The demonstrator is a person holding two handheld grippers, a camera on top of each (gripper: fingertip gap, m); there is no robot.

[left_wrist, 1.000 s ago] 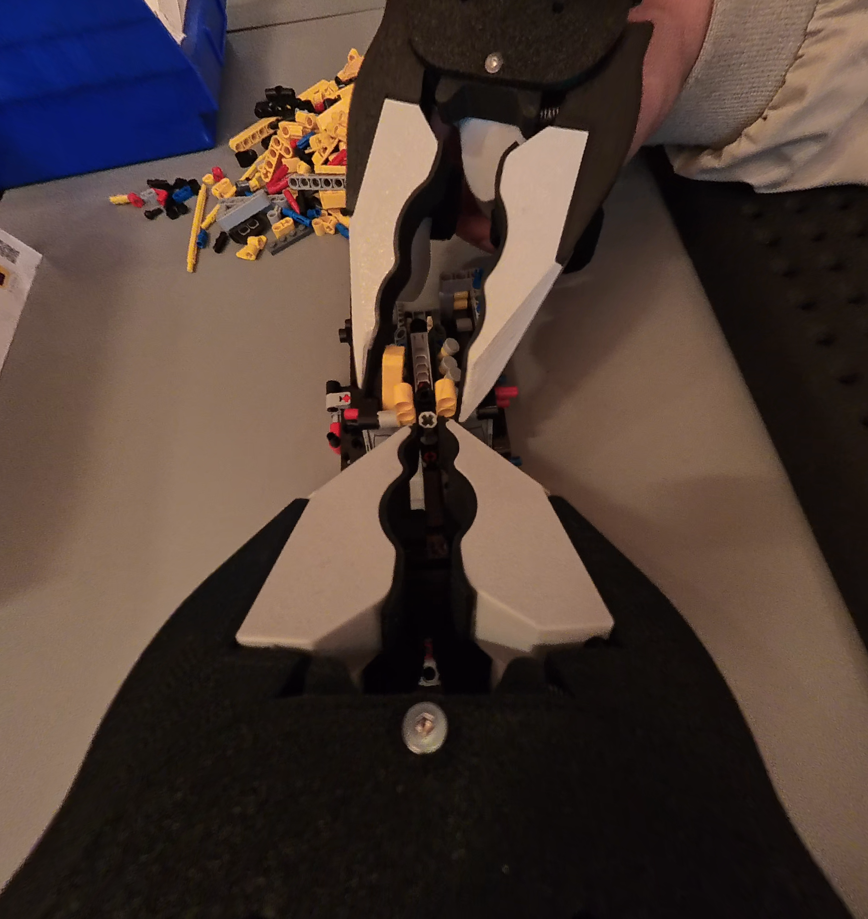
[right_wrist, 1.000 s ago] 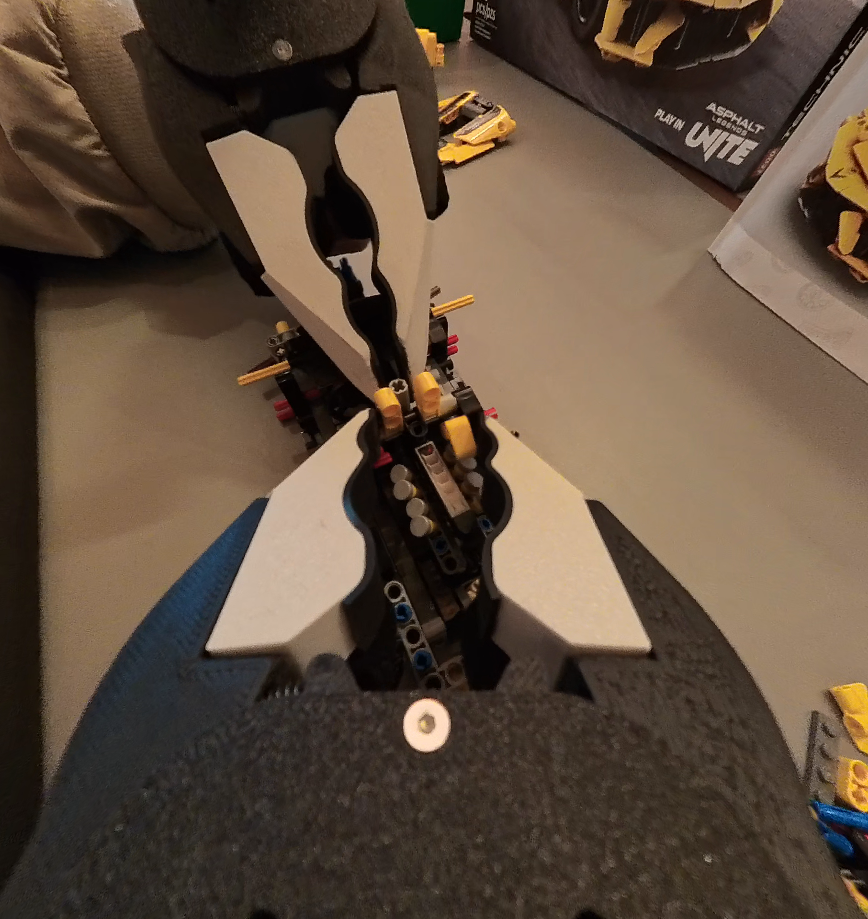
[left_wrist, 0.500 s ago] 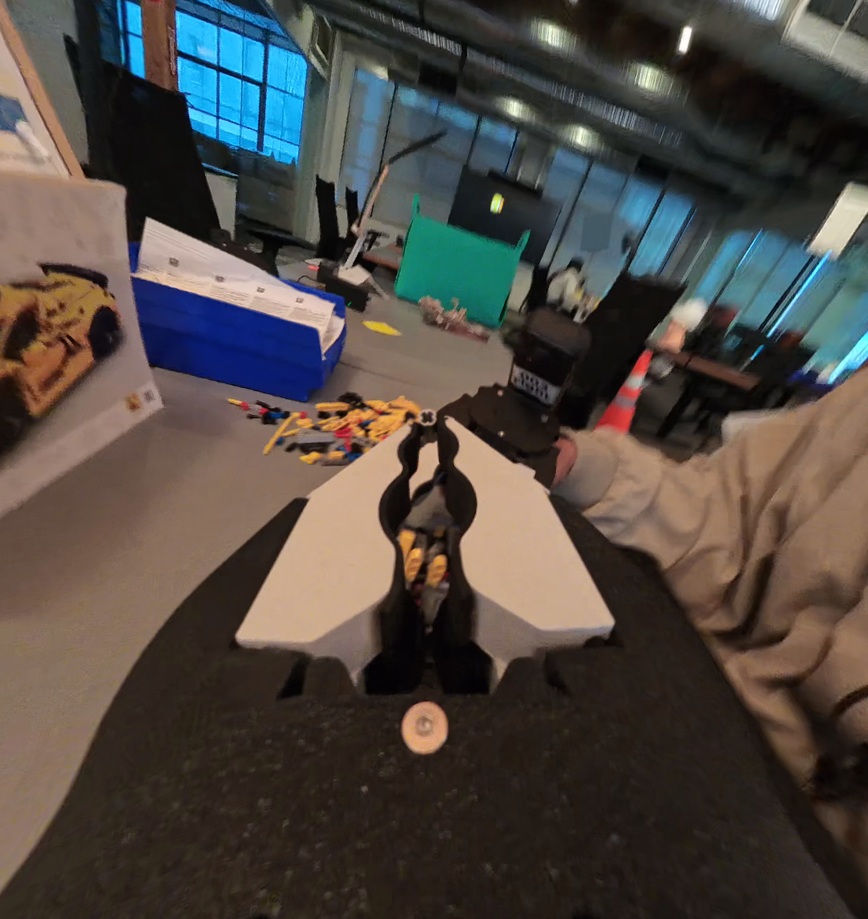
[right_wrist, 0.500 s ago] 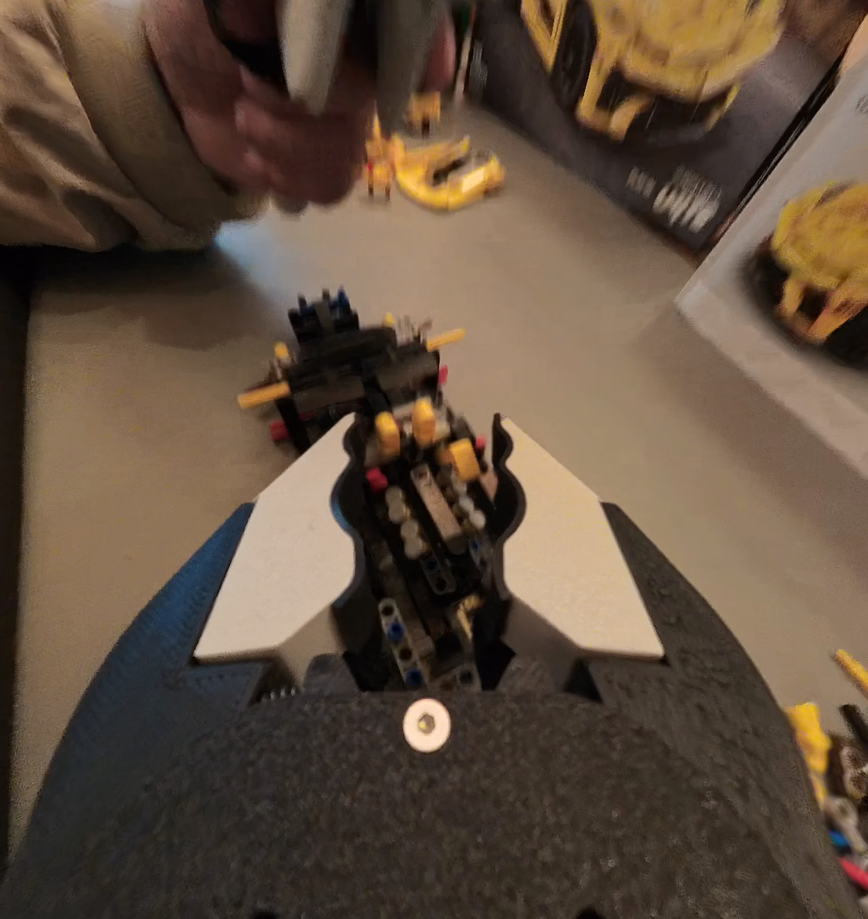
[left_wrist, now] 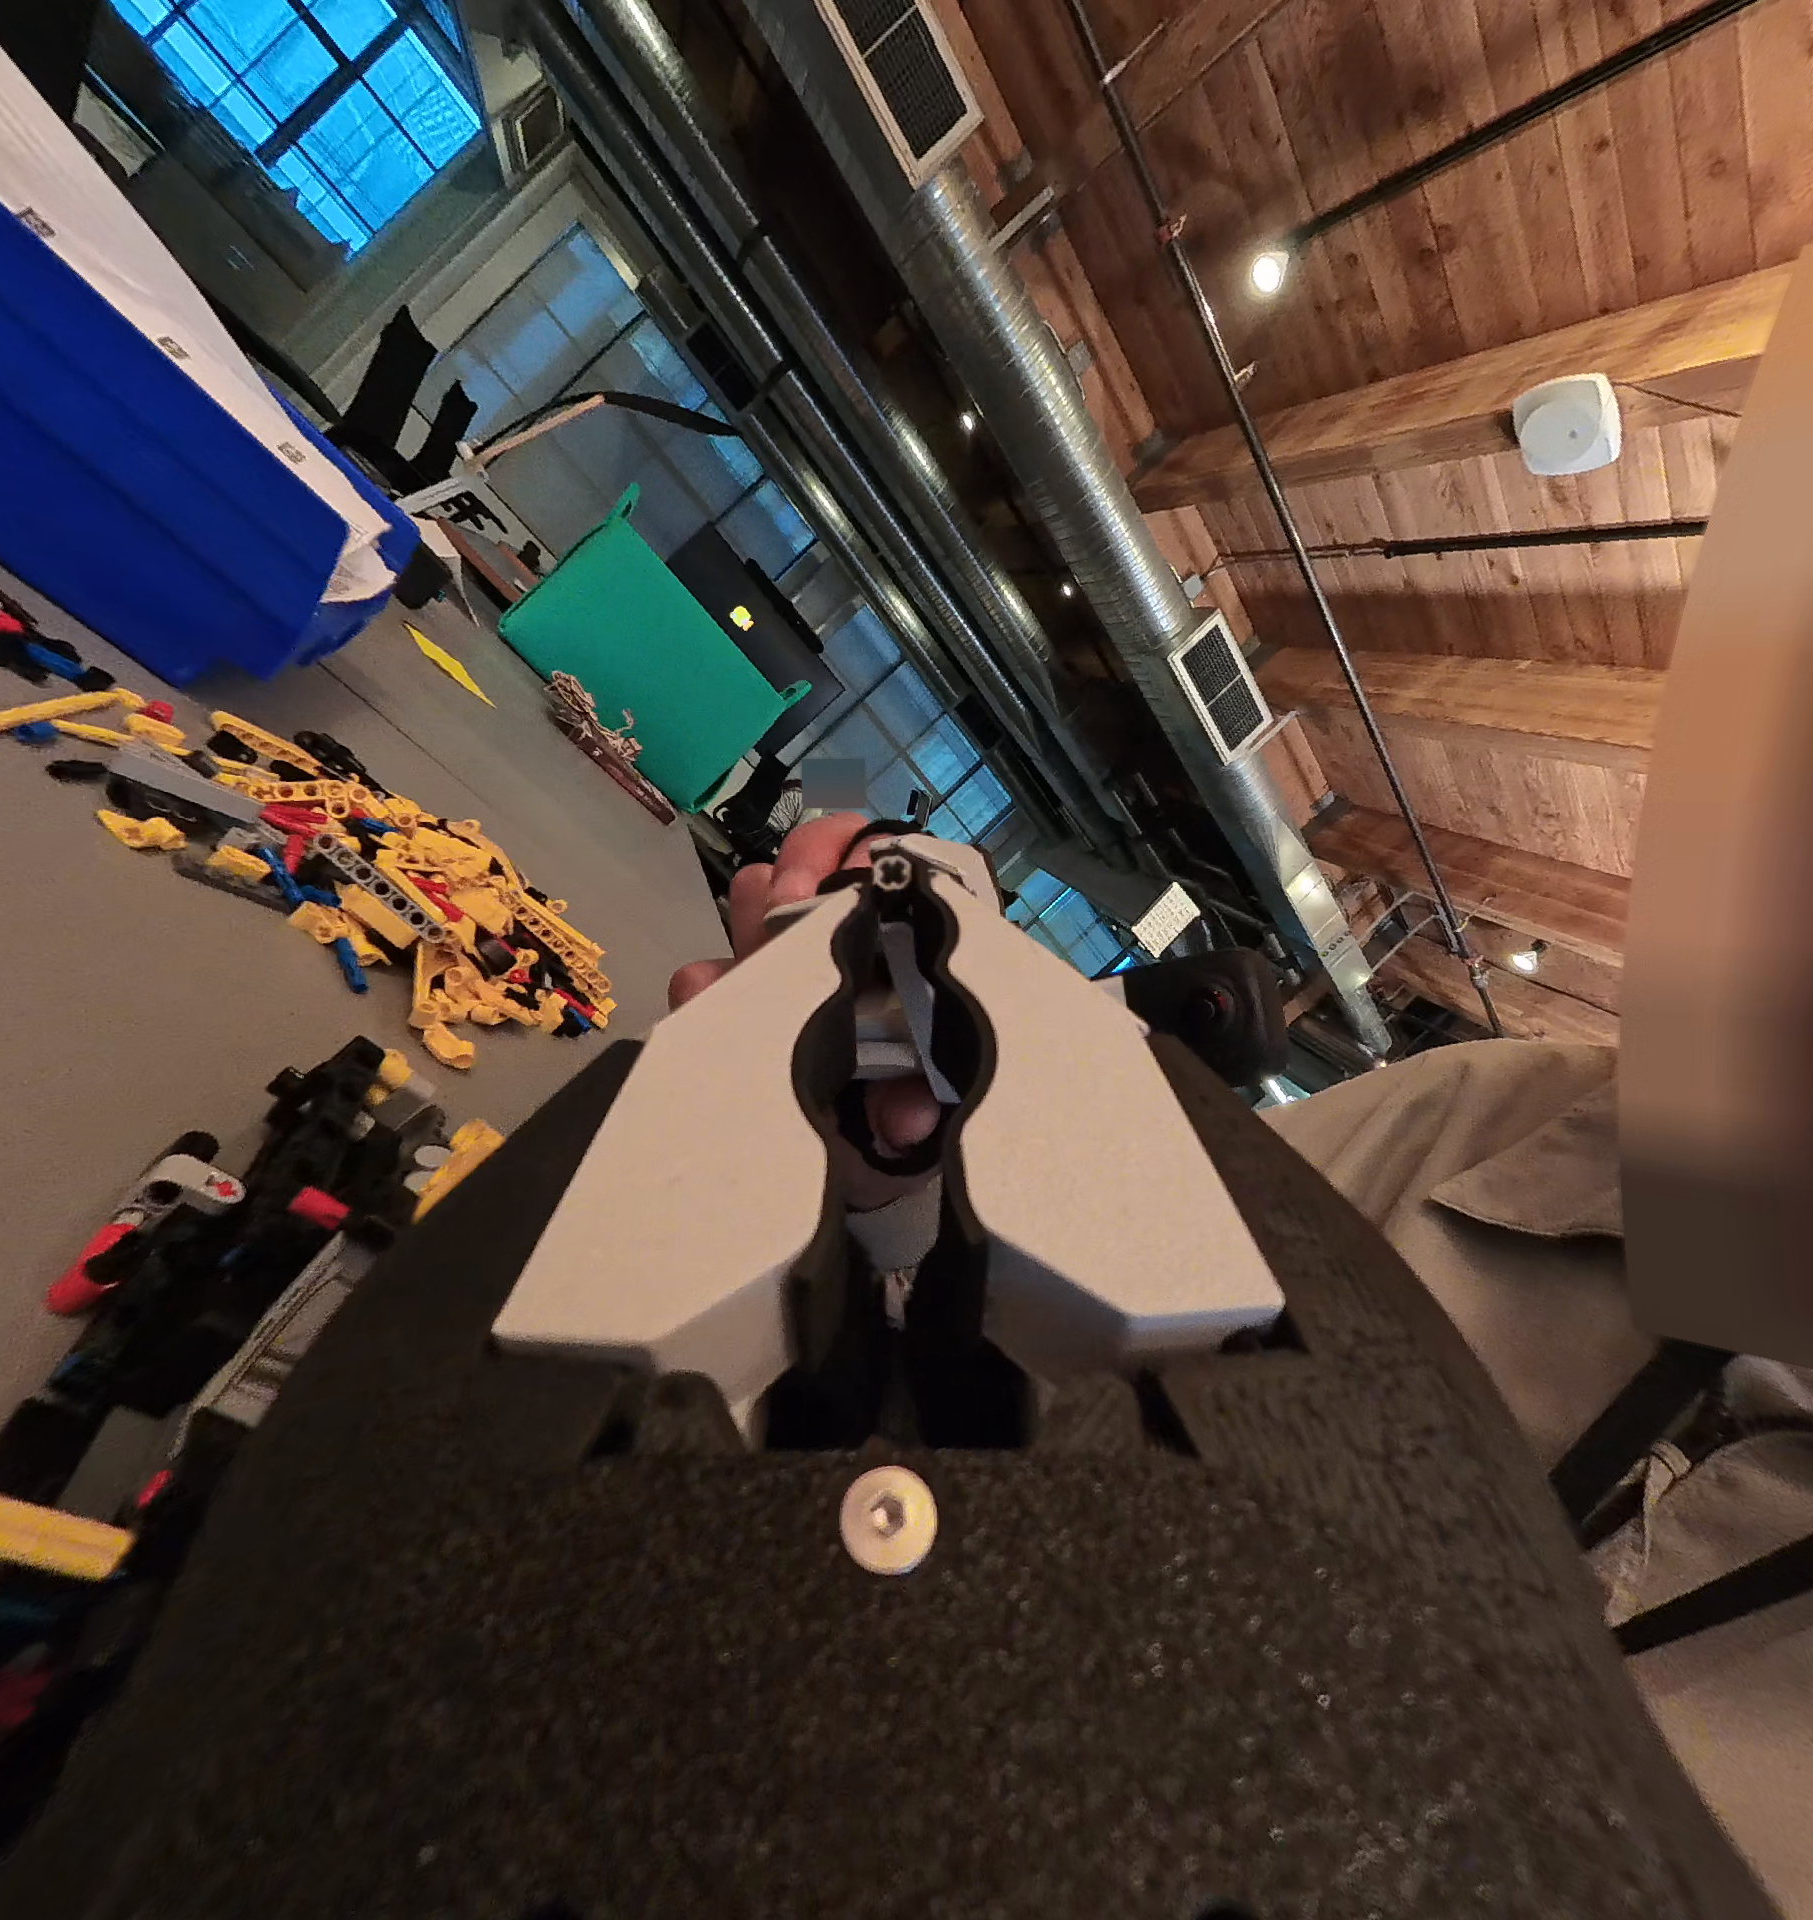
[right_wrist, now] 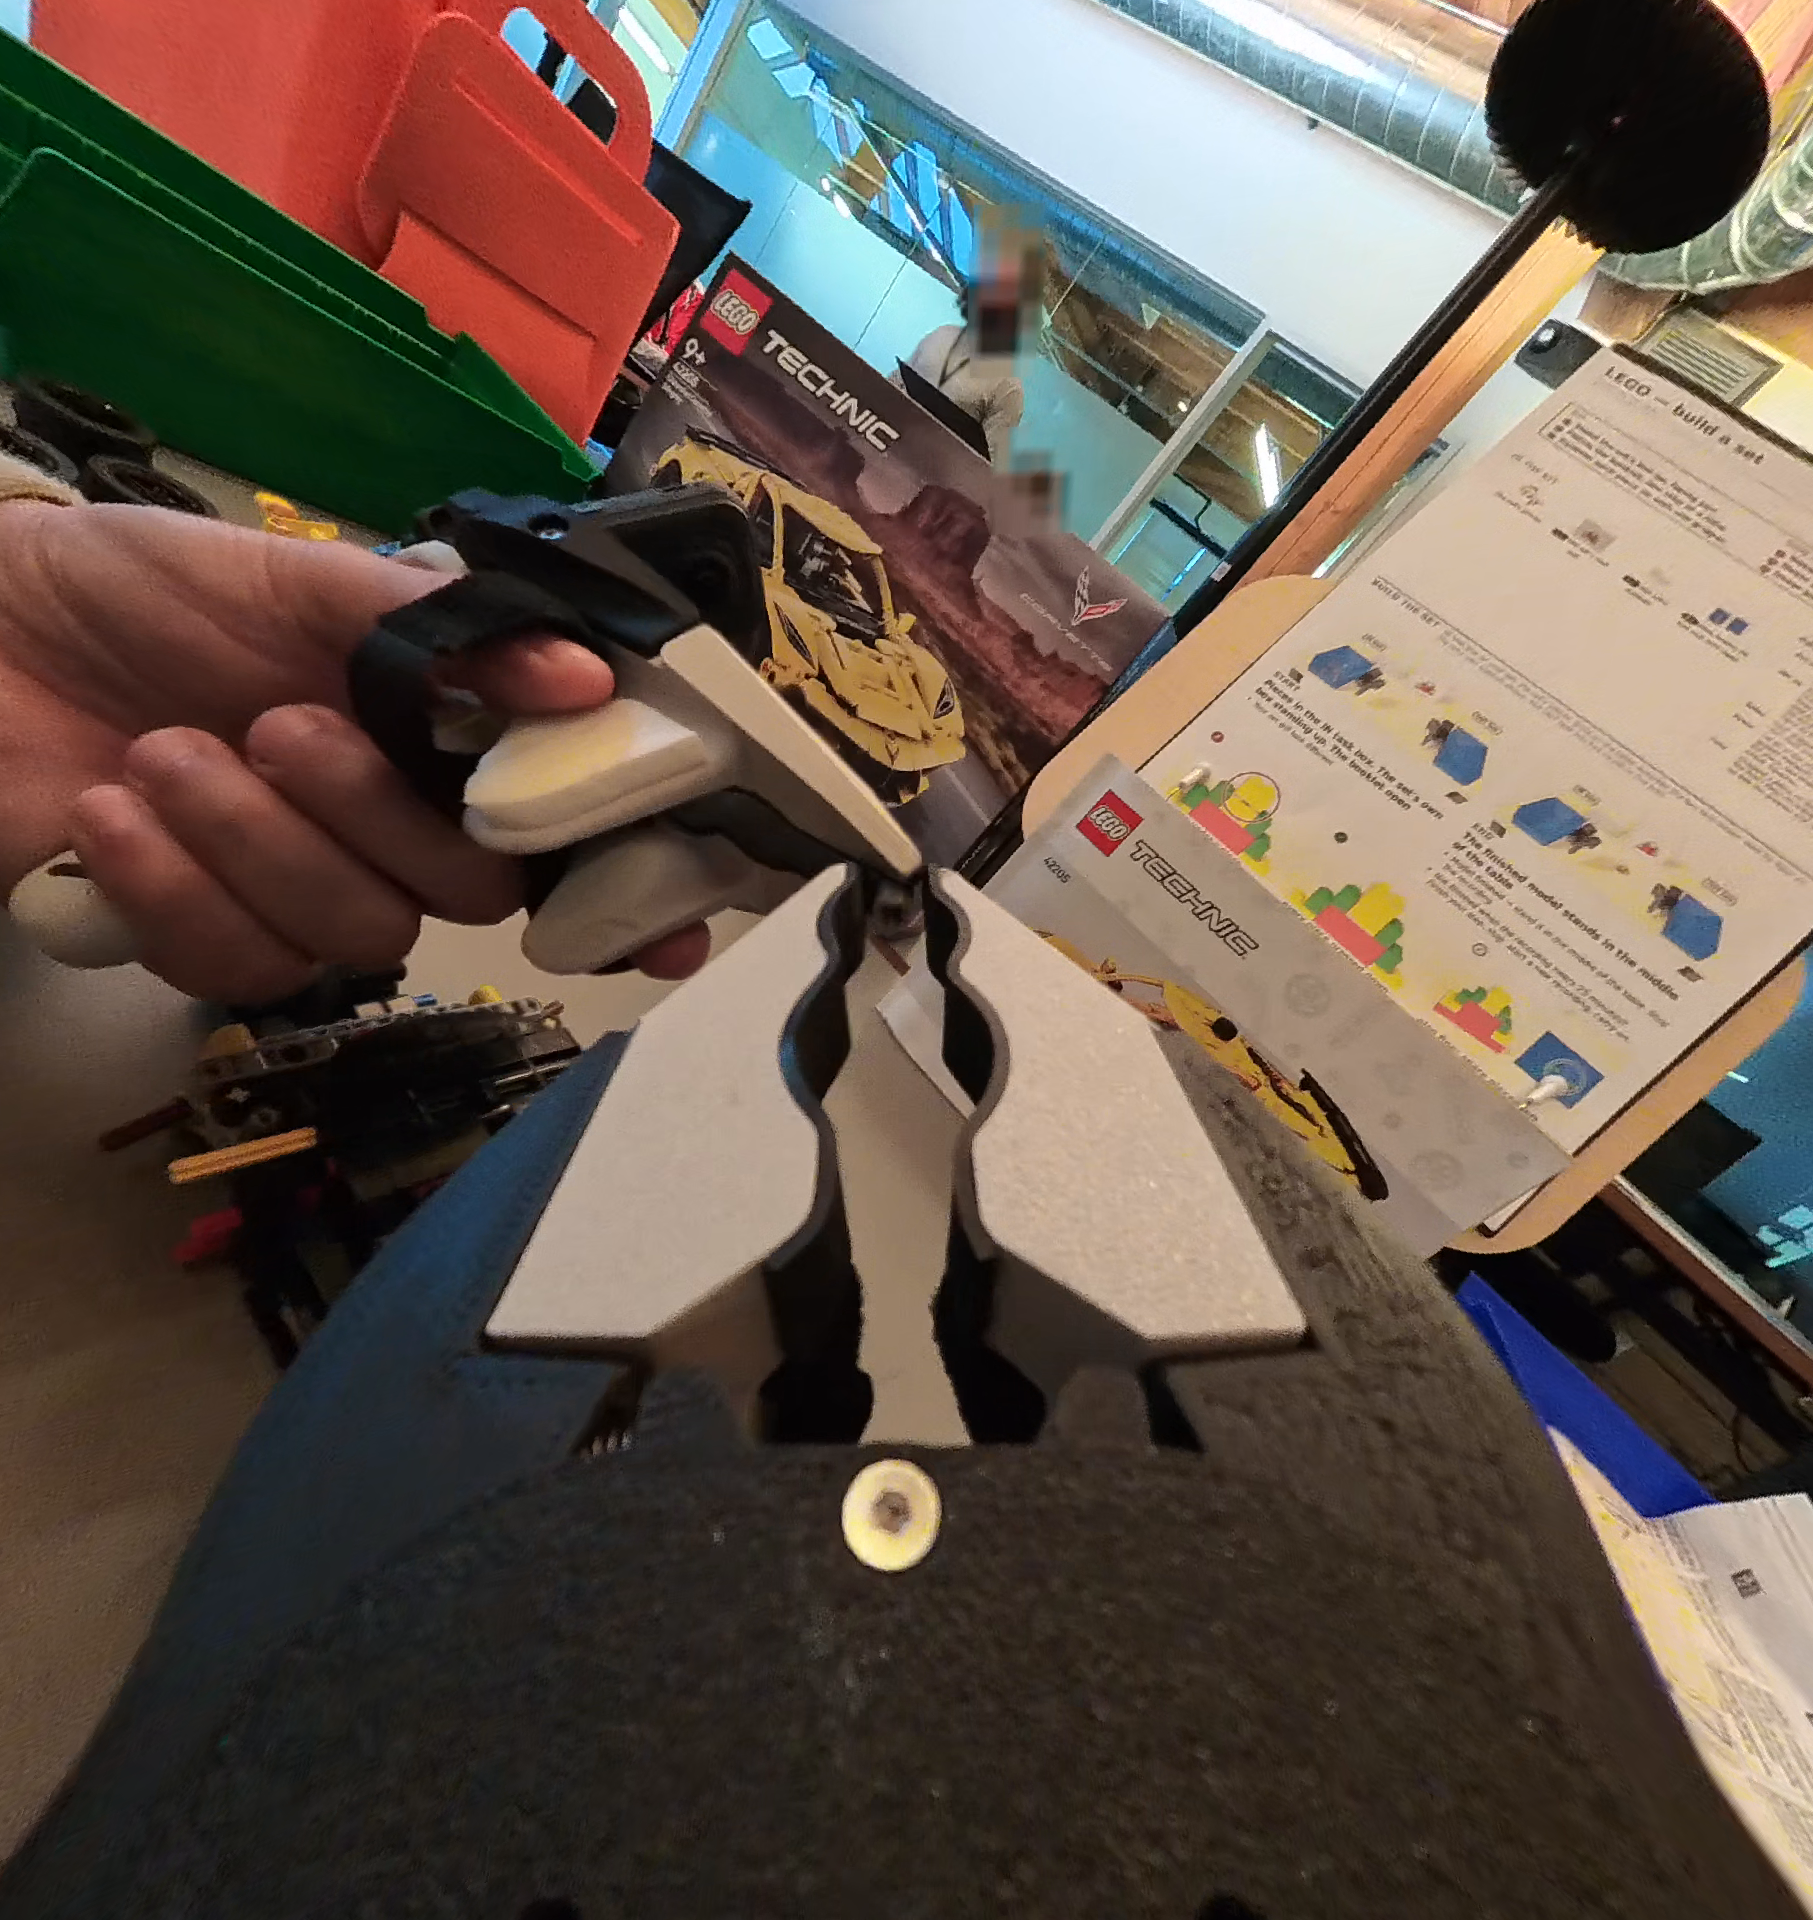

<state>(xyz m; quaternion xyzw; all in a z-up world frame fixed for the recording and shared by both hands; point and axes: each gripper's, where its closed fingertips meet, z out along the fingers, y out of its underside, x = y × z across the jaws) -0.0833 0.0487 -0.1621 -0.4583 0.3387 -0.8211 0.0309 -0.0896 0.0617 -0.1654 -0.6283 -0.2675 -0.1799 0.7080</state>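
1. Left gripper point(left_wrist: 894, 871), lifted off the grey table point(left_wrist: 71, 997), pinches a small black cross-holed piece point(left_wrist: 891, 869) at its tips.
2. Right gripper point(right_wrist: 889, 896) stands slightly parted around that piece; whether it grips, I cannot tell.
3. Half-built model point(left_wrist: 258, 1195) lies below; loose bricks point(left_wrist: 414, 904) beyond.
4. Blue bin point(left_wrist: 123, 499), then wooden ceiling point(left_wrist: 1453, 312).

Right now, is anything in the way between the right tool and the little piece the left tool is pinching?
Nothing visible is in the way. The left tool holds the little piece right at the tips of the right tool. I cannot tell whether the right tool grips it yet.
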